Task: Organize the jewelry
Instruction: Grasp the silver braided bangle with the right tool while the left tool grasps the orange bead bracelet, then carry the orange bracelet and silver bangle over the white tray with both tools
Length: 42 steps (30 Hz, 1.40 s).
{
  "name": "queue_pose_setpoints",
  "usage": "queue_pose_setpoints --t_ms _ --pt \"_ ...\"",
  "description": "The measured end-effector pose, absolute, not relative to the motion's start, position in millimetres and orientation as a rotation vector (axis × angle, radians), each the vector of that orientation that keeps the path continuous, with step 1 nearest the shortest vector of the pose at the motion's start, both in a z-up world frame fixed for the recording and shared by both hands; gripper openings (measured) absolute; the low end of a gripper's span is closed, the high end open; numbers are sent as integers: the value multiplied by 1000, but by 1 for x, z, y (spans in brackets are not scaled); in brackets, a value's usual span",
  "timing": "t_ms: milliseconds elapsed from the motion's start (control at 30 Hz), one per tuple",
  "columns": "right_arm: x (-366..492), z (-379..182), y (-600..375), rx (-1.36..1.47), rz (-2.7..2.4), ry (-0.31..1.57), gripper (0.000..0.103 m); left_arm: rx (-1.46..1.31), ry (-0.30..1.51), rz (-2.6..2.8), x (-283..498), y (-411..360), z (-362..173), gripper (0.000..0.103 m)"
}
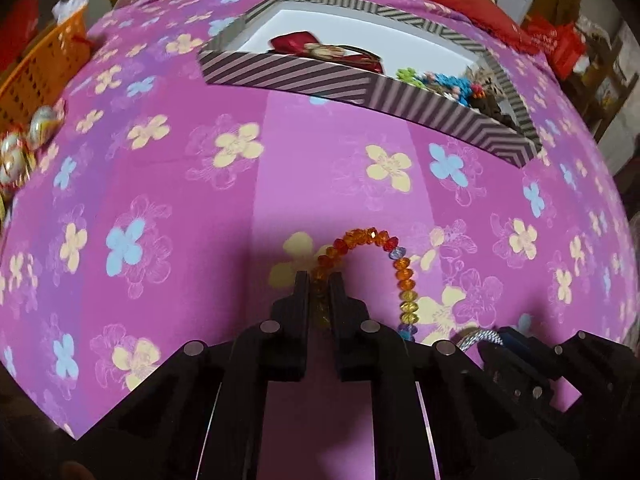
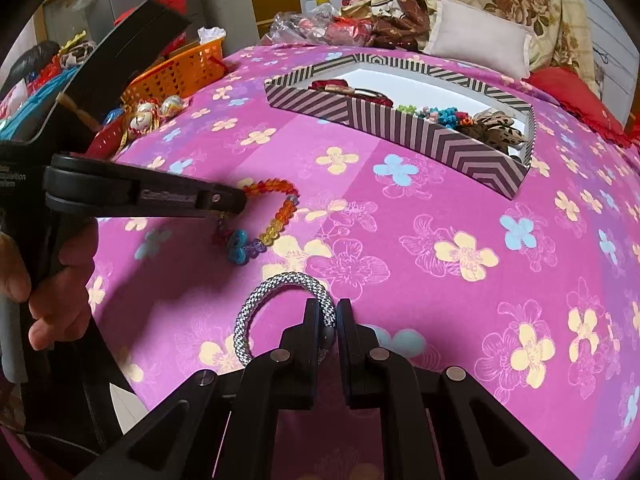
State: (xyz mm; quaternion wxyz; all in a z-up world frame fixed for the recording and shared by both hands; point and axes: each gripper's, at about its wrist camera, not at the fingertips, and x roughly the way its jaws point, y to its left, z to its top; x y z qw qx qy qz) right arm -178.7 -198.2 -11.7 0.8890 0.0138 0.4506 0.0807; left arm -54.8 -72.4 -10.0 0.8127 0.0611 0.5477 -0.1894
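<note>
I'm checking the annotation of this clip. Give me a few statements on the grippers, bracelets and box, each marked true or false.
1. The left gripper is closed on the beaded bracelet. True.
2. The right gripper stands open and grips nothing. False: it is shut on the silver woven bracelet.
3. The striped box has its lid on. False: it is open, with items inside.
4. An orange basket sits at the edge of the floral cloth. True.
5. The beaded bracelet is all blue. False: mostly orange, red and yellow beads.
</note>
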Motion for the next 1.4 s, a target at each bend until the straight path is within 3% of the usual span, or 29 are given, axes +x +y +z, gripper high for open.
queue_pose_setpoints --t_ms 400,733,833,900,1400 --pt "-174 14 -193 -1 182 883 8 52 1076 -399 -48 -50 36 8" --pt "-166 -17 -186 -64 193 979 16 44 1077 -389 -51 -45 38 8" --pt "-164 -18 -188 -39 201 953 15 42 1082 -389 -51 -46 38 8" --pt "-164 -18 -188 -54 187 943 6 41 1080 -389 -51 -46 39 8" --pt "-167 29 -214 50 171 847 6 35 1041 -411 -47 -50 68 8"
